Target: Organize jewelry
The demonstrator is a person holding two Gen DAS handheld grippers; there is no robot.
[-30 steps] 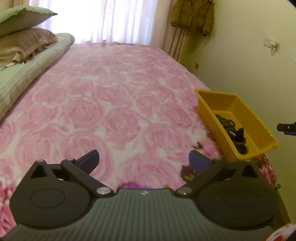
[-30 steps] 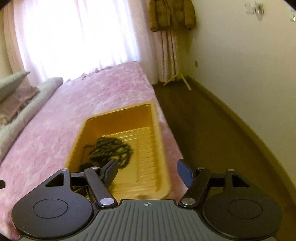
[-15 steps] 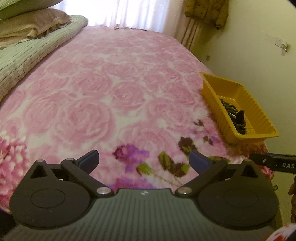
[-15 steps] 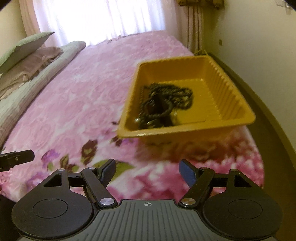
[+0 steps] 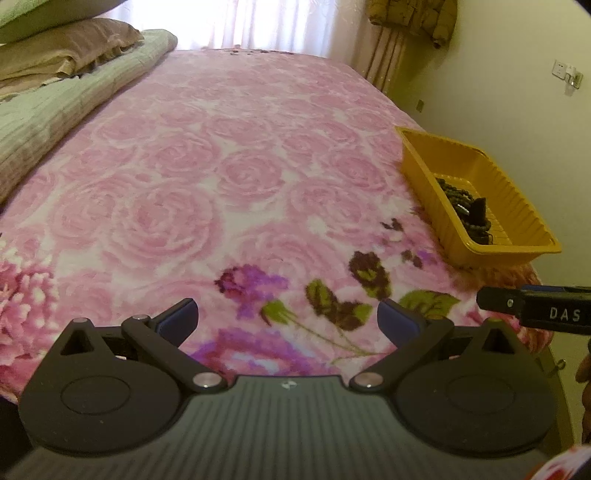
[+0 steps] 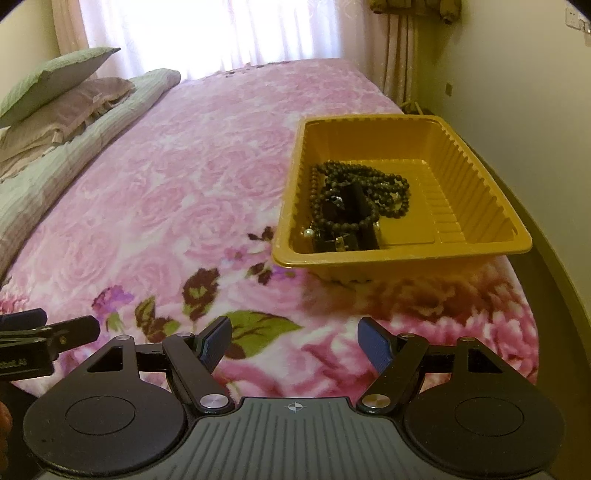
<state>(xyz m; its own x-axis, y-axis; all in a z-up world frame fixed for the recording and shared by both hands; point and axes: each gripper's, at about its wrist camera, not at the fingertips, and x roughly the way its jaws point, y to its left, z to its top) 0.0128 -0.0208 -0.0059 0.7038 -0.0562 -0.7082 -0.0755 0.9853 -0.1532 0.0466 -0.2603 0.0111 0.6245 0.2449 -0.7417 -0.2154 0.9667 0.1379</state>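
Note:
A yellow plastic tray (image 6: 480,173) sits on the pink floral bedspread near the bed's right foot corner; it also shows in the left wrist view (image 5: 424,173). Inside lie dark beaded necklaces (image 6: 354,192), also visible in the left wrist view (image 5: 469,210), with a pearl and small dark pieces. My right gripper (image 6: 293,345) is open and empty, low over the bed's foot, short of the tray. My left gripper (image 5: 286,319) is open and empty over the bedspread, left of the tray. Each gripper's tip shows in the other's view.
Green and brown pillows (image 6: 62,96) and a folded green quilt (image 5: 66,110) lie along the bed's left side. A wall (image 6: 535,92) and floor run close along the right bed edge. A curtained window (image 5: 258,22) and a hanging jacket (image 5: 417,14) are beyond the bed.
Both grippers have pulled back toward the foot of the bed. The right gripper was over the tray a second ago and is now short of it. Both stay open.

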